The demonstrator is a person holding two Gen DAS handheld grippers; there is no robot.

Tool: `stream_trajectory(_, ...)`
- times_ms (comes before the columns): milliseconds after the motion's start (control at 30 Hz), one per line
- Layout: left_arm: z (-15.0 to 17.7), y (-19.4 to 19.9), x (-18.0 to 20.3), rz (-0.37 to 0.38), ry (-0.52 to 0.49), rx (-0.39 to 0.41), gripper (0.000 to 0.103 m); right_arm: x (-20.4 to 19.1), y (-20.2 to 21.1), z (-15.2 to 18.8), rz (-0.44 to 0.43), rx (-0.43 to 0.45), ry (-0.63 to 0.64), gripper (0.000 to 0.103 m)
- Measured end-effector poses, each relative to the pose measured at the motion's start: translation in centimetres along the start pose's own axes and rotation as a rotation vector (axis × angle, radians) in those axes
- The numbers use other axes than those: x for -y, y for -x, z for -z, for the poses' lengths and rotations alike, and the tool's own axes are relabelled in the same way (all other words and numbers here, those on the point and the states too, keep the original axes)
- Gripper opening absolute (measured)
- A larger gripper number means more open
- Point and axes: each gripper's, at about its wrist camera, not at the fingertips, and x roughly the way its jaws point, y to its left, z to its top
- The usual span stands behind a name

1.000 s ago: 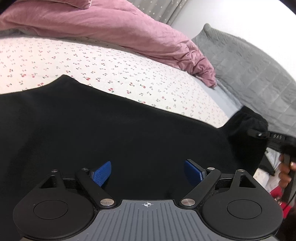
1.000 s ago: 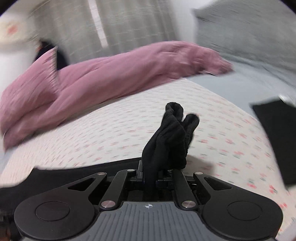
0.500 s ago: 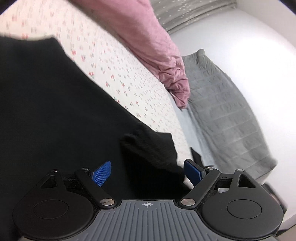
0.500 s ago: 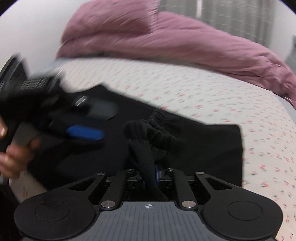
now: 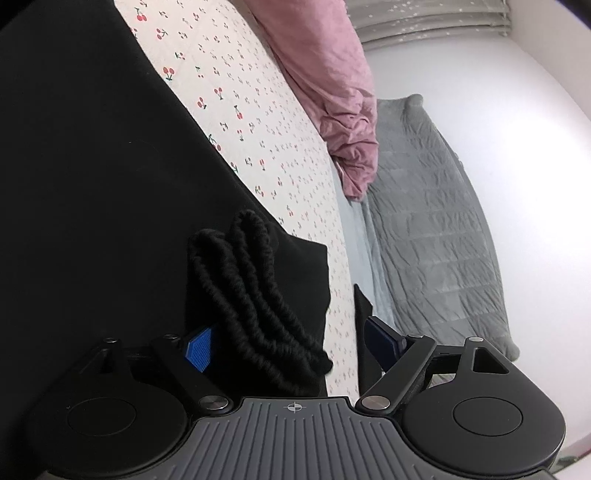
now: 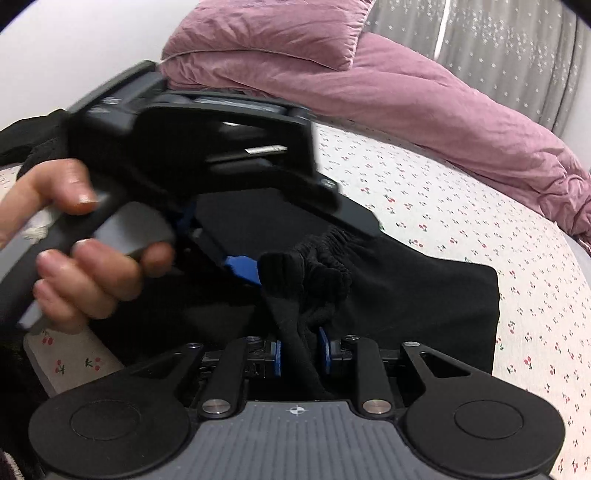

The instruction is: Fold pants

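Note:
Black pants (image 5: 92, 184) lie spread on the cherry-print bed sheet (image 5: 236, 96). My left gripper (image 5: 291, 339) is open, and the gathered elastic waistband (image 5: 255, 295) runs between its blue pads (image 5: 199, 349). In the right wrist view my right gripper (image 6: 298, 356) is shut on a bunch of the same waistband fabric (image 6: 295, 280), with the pants (image 6: 424, 299) lying beyond it. The left gripper's blue fingertip (image 6: 242, 269) shows right beside that bunch, held by a hand (image 6: 74, 258).
A pink duvet (image 6: 388, 88) and pillow (image 6: 266, 33) lie along the far side of the bed. A grey quilted blanket (image 5: 436, 229) covers the area past the sheet's edge. Grey curtains (image 6: 498, 44) hang behind.
My left gripper has swung in close to the waistband bunch, which now sits between its open fingers. My right gripper still holds the bunch and has lowered it onto the pants.

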Motion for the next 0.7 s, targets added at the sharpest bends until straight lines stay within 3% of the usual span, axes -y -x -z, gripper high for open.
stream_trajectory(100, -0.2, -0.5, 0.4, -0.013, 0.0, 0.0, 0.081, 0.4, 1.1, 0.2, -0.079, 0.014, -0.029, 0.034)
stream_trajectory(267, -0.4, -1.1, 0.5, -0.063, -0.017, -0.006, 0.068, 1.3, 2.8, 0.5, -0.198, 0.016, -0.067, 0.035)
stream_trajectory(467, -0.5, -0.9, 0.4, -0.168, -0.053, -0.003, 0.023, 2.6, 4.2, 1.3, -0.169, 0.036, -0.113, 0.038)
stream_trajectory(700, -0.1, 1.3, 2.5, -0.231, -0.204, 0.064, 0.019, 6.5, 4.8, 0.7, -0.107, 0.115, -0.241, 0.044)
